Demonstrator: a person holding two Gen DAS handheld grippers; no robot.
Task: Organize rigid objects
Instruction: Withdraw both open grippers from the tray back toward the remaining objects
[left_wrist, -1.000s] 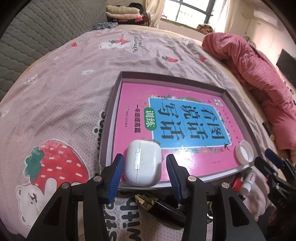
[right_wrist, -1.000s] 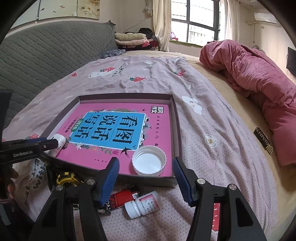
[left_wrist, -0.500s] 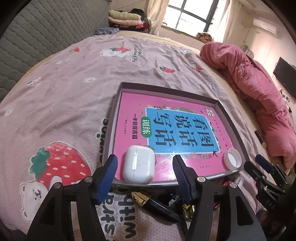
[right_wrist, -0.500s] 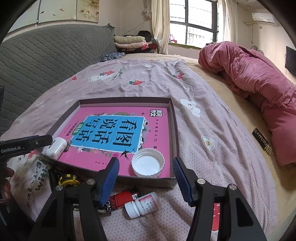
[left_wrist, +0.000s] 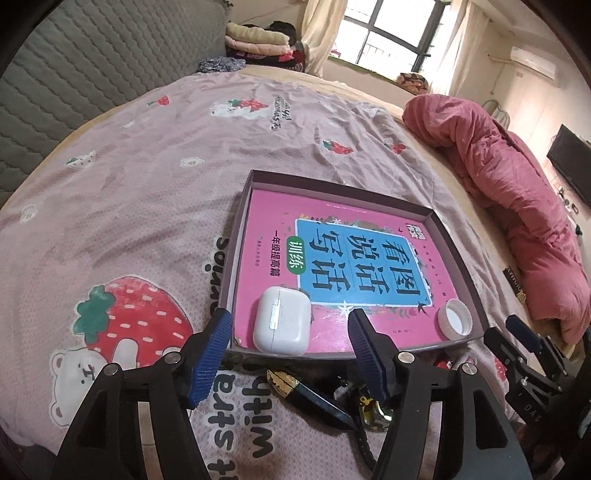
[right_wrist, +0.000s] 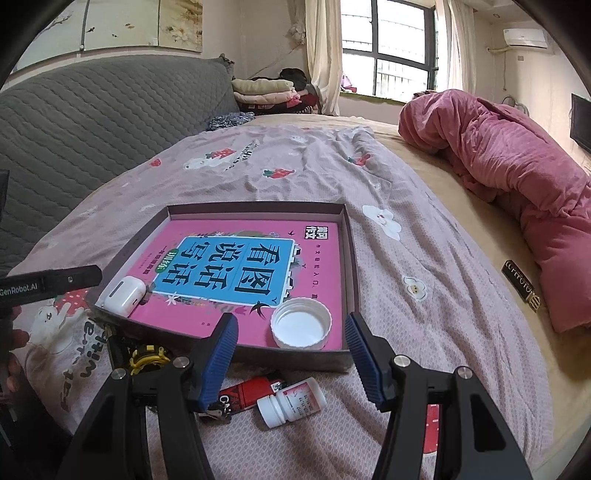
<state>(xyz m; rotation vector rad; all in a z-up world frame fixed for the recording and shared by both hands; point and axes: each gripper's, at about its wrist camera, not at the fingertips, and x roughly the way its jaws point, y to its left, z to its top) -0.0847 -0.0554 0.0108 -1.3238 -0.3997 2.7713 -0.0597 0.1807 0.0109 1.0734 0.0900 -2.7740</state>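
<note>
A bed fills the left wrist view, spread with a pink strawberry-print sheet (left_wrist: 155, 192), a grey quilted headboard (left_wrist: 92, 74) behind it and a rumpled red duvet (left_wrist: 517, 206) along the right edge. On the sheet lies a shallow dark box lid (left_wrist: 236, 258) with a pink workbook (left_wrist: 332, 266) flat inside. A white earbud case (left_wrist: 282, 319) rests on the workbook in the lid's near left corner, and a white bottle cap (left_wrist: 455, 319) sits in the near right corner. The left gripper (left_wrist: 290, 360) hangs just short of the lid's near rim, its jaws opening – the case lies beyond the blue pads, free of them. Under the gripper, on the sheet, lie dark clutter and something with a gold tip that I cannot identify.

In the right wrist view the same bed runs toward a window (right_wrist: 388, 62). The right gripper (right_wrist: 291, 363) stands wide with nothing held; the cap lies just past its fingertips, inside the lid's near right corner. On the sheet in front of the lid's near rim, between and below the pads, lie a small white pill bottle (right_wrist: 291, 400) on its side and a red lighter (right_wrist: 251, 393) – touching or nearly so.
</note>
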